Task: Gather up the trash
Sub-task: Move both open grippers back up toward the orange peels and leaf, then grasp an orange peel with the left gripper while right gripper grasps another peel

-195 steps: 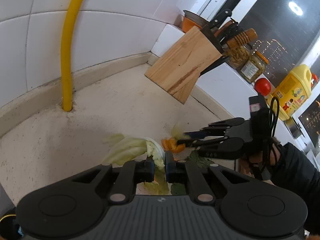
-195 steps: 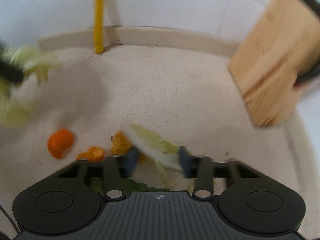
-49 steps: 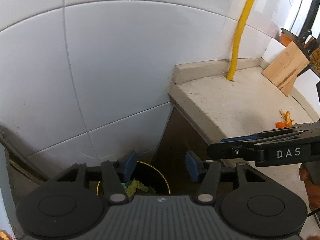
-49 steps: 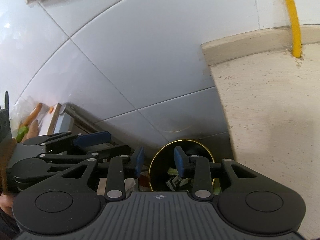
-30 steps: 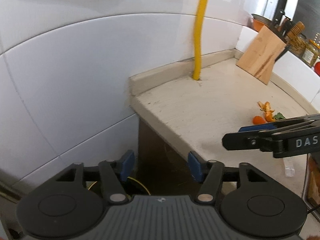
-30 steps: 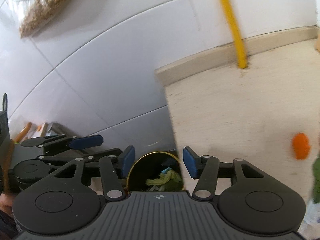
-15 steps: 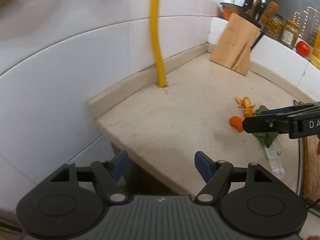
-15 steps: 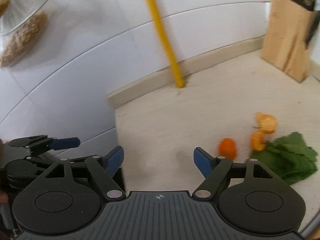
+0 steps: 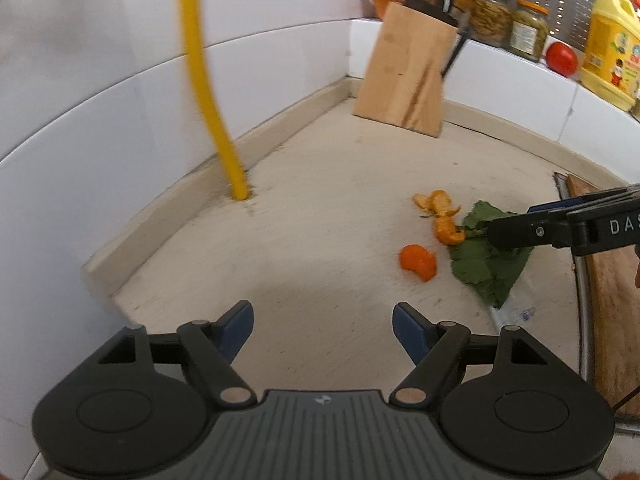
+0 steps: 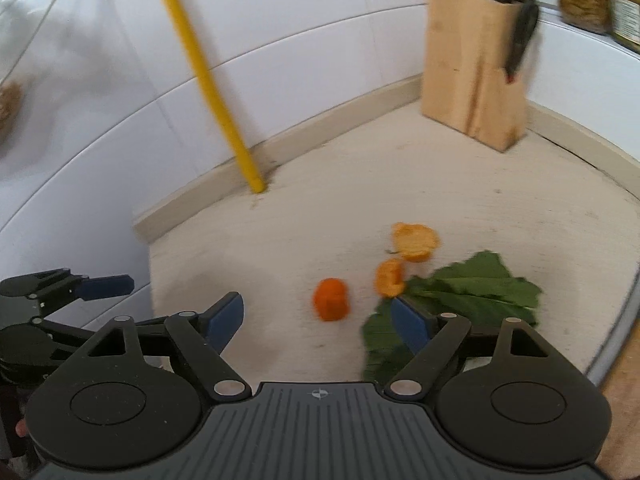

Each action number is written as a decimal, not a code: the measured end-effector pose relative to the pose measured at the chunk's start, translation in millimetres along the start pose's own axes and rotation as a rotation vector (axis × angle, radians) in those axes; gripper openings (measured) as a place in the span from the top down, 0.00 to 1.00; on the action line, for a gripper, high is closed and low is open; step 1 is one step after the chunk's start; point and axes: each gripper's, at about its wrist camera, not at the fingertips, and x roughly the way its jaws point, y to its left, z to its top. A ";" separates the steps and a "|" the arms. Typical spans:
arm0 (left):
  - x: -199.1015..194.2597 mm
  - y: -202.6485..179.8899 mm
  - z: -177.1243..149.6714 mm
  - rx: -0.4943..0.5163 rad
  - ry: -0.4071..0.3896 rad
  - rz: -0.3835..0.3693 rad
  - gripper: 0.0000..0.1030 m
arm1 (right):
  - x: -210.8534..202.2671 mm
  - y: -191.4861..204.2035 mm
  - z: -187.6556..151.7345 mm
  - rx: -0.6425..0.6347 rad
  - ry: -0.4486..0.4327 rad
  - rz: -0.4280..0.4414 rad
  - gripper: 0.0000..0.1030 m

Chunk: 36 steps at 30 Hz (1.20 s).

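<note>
Jaws of both grippers stand wide apart and empty: the left gripper (image 9: 322, 326) hangs over the near edge of the table (image 9: 320, 208), the right gripper (image 10: 318, 318) just short of the scraps. Beyond lie an orange peel piece (image 10: 330, 299), two more peels (image 10: 414, 241), and a green leaf (image 10: 468, 292) beside them. Farther back stand a yellow pipe (image 9: 208, 92) and a wooden knife block (image 9: 406, 68) by the tiled wall.
</note>
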 end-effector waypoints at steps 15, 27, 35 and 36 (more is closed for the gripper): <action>38.7 -44.2 19.5 0.092 0.025 -0.089 0.31 | -2.6 -58.6 8.1 0.094 -0.028 -0.108 0.16; 81.8 -63.2 33.1 0.035 0.049 -0.112 0.32 | 1.5 -79.5 16.3 0.113 -0.036 -0.103 0.16; 107.4 -67.7 35.3 -0.008 0.080 -0.087 0.66 | 6.3 -94.3 28.4 0.099 -0.046 -0.082 0.16; 108.5 -68.5 35.3 -0.004 0.077 -0.077 0.71 | 7.9 -95.7 29.6 0.097 -0.044 -0.079 0.16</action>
